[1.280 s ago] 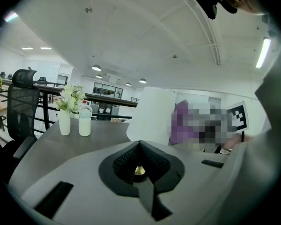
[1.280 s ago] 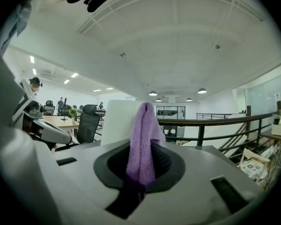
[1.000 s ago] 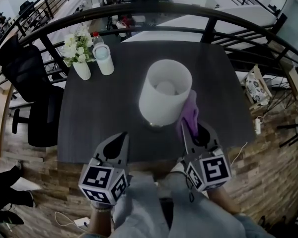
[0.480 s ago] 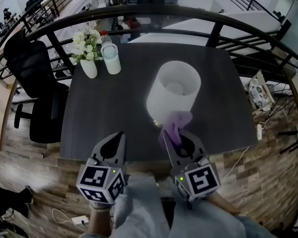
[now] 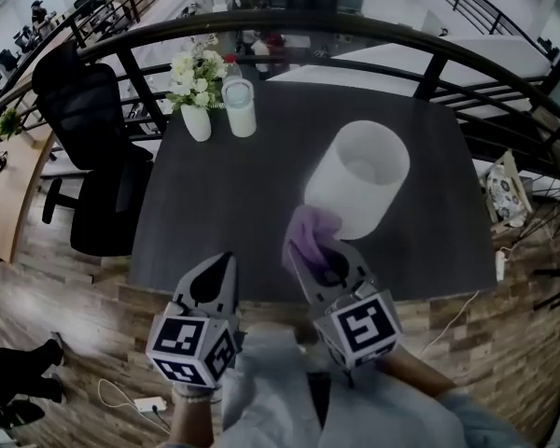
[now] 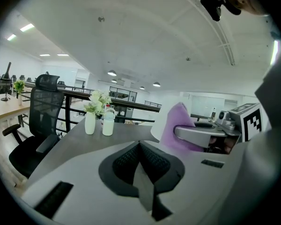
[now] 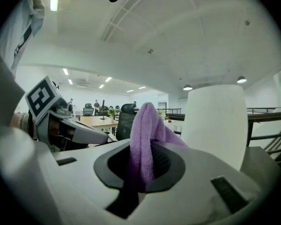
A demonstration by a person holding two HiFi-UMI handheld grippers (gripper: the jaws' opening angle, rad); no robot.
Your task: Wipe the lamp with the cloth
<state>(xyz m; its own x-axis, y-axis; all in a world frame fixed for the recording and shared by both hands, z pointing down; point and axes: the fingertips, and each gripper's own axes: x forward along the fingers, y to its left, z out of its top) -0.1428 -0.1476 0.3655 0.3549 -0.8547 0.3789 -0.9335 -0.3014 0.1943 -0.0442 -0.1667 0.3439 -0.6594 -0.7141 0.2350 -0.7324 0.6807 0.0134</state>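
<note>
Your right gripper (image 5: 314,261) pinches the cloth (image 5: 308,231) just beside the lamp (image 5: 359,180); the wiping looks unfinished. Your left gripper (image 5: 226,267) sits closed on nothing.

Cloth (image 5: 310,234) leftward round lamp (image 5: 357,180)

No readable text or labels.

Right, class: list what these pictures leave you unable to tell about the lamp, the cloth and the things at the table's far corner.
- Lamp base: in the head view its own shade and the cloth hide it; in the right gripper view the right gripper body cuts it off.
- Cloth touching lamp: they overlap in the head view; contact unclear.
- Bottle: mostly hidden behind the white cup; label too small.
</note>
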